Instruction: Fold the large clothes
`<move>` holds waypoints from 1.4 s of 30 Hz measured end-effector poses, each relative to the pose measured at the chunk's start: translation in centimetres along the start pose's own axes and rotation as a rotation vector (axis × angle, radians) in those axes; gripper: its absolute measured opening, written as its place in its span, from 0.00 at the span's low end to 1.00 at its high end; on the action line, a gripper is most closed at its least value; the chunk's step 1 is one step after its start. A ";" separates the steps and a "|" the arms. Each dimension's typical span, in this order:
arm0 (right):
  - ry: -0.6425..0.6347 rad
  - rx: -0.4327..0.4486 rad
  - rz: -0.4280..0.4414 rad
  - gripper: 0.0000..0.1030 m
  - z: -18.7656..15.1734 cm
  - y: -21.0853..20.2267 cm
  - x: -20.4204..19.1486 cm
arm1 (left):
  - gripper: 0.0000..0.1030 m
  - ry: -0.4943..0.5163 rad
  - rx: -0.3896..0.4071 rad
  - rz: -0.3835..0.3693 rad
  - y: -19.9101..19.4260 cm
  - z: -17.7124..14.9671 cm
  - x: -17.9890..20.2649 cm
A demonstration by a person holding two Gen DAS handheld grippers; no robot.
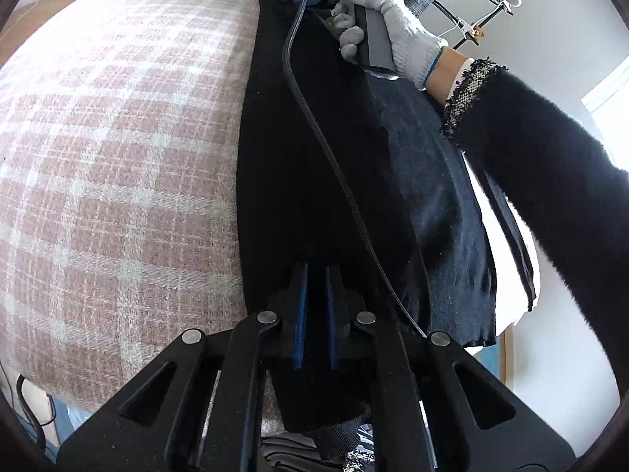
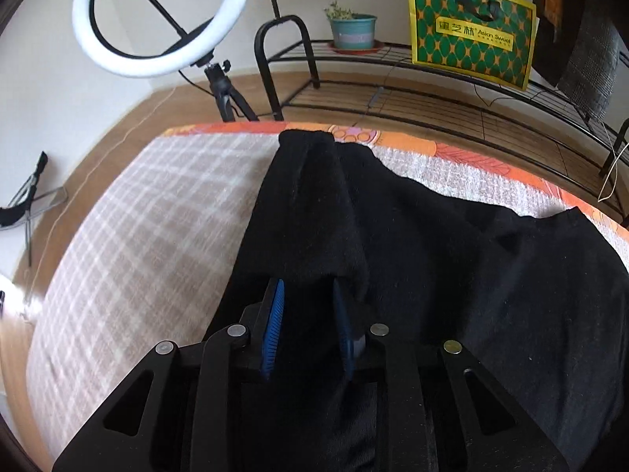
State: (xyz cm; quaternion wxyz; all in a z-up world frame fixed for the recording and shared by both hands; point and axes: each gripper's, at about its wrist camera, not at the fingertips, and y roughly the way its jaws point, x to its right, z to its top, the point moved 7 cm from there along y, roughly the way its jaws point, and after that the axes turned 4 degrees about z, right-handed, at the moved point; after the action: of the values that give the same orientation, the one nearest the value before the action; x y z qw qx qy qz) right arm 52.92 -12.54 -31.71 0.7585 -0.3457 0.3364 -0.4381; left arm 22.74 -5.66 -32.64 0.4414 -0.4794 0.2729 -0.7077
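A large black garment [image 1: 314, 165] lies along the right part of a pink and white plaid bed cover [image 1: 118, 165]. My left gripper [image 1: 316, 271] is shut on the garment's near edge, with black fabric between its blue pads. In the left wrist view the gloved right hand holds the right gripper's handle [image 1: 373, 35] at the garment's far end. In the right wrist view the right gripper [image 2: 308, 287] holds a fold of the black garment [image 2: 452, 275] between its blue pads, the fabric draped over the right finger. The plaid cover [image 2: 137, 216] lies to the left.
An orange patterned sheet edge [image 2: 452, 149] borders the far side of the bed. Beyond it stand a ring light on a tripod [image 2: 157, 19], a black metal rack [image 2: 393, 86], a potted plant [image 2: 352, 27] and a green and yellow bag [image 2: 471, 27]. Wooden floor surrounds the bed.
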 end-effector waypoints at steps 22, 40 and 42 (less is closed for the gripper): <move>0.101 0.334 0.058 0.25 -5.2 -32.1 -5.3 | 0.06 0.059 0.399 0.107 -14.4 5.1 -0.7; 0.210 0.427 -0.213 0.37 -23.0 -50.9 2.0 | 0.06 0.284 0.337 -0.053 -11.7 1.6 10.1; 0.249 0.415 -0.251 0.37 -25.6 -52.4 4.4 | 0.06 0.303 0.315 -0.069 -10.8 1.1 11.7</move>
State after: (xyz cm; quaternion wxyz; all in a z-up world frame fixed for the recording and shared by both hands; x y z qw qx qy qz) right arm 11.16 -42.08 -3.40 0.7055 -0.1654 0.2847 -0.6276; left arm 18.11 -11.00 -18.36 0.4402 -0.3016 0.2056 -0.8204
